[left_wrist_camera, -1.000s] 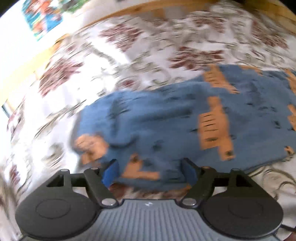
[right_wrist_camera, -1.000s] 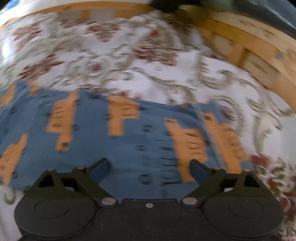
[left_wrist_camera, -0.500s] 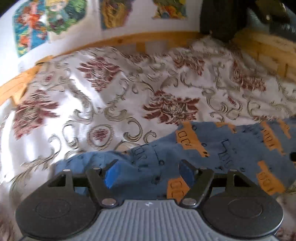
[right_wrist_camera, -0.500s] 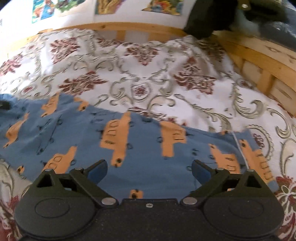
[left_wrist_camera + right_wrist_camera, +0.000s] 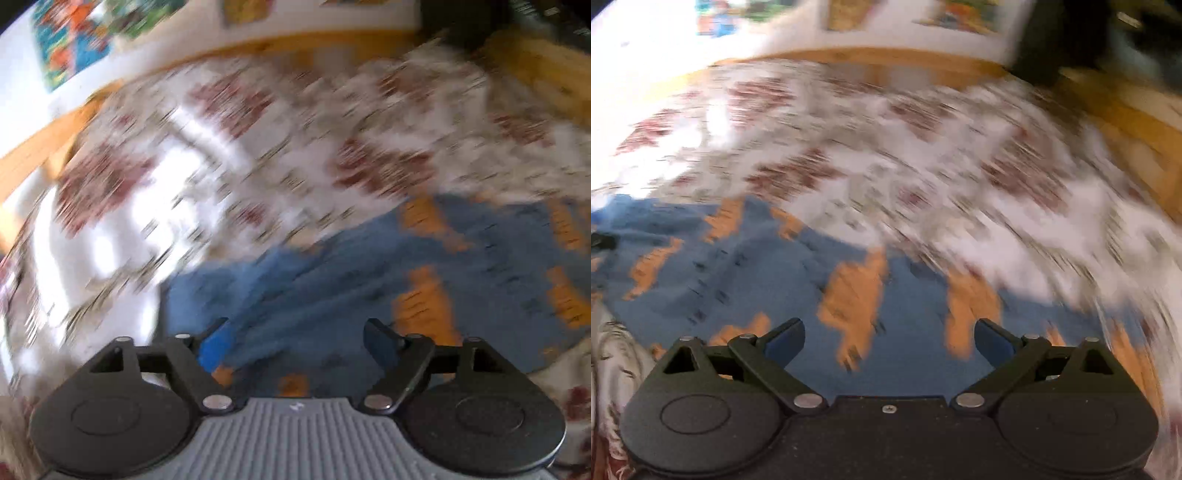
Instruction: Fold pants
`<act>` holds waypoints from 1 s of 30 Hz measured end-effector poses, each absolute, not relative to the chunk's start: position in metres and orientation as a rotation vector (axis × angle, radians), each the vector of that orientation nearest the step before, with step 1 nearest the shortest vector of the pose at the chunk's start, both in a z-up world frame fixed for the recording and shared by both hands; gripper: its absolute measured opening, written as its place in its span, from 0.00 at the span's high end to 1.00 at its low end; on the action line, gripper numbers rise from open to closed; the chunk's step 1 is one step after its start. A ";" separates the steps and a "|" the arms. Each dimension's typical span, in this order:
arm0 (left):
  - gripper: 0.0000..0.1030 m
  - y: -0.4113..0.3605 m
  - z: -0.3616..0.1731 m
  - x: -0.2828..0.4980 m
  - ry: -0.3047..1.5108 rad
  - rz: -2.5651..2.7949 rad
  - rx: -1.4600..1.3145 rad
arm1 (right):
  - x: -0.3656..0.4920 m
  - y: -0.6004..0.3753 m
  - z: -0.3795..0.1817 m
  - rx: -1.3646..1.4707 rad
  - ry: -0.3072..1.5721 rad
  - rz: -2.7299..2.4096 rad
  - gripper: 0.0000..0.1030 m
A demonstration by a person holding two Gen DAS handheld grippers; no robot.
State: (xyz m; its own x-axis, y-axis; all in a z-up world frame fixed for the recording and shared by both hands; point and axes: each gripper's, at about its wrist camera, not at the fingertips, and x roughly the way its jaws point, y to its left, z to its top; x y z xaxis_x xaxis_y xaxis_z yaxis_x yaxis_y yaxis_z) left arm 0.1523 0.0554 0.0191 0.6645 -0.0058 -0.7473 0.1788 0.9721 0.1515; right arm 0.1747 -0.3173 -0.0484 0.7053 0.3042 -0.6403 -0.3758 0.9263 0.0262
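Observation:
Blue pants (image 5: 351, 295) with orange vehicle prints lie spread on a floral bedspread (image 5: 258, 155). In the left wrist view their left end sits right in front of my left gripper (image 5: 297, 341), which is open with nothing between its blue pads. The right wrist view shows the pants (image 5: 798, 280) stretching from the left edge to under my right gripper (image 5: 890, 339), open as well and hovering over the cloth. Both views are smeared by motion blur.
A wooden bed frame (image 5: 1126, 122) runs along the back and right side. Colourful pictures (image 5: 74, 40) hang on the white wall behind. A dark object (image 5: 1056, 44) sits at the far right corner of the bed.
Both views have gone from sharp to blurred as the grippers swing. The pants sit nearer and larger before the left gripper. Both grippers stay open.

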 end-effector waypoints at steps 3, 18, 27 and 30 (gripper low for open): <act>0.14 0.028 0.026 0.167 0.799 -0.228 0.224 | 0.223 -0.308 -0.037 -0.076 0.718 0.598 0.05; 0.73 -0.038 -0.032 0.229 0.826 -0.547 0.582 | 0.385 -0.242 -0.031 0.261 0.902 0.908 0.21; 0.96 -0.035 -0.037 0.208 0.768 -0.548 0.633 | 0.375 -0.213 -0.039 0.094 0.965 1.086 0.60; 0.96 -0.037 -0.042 0.198 0.731 -0.544 0.675 | 0.372 -0.198 -0.038 0.005 0.995 1.133 0.60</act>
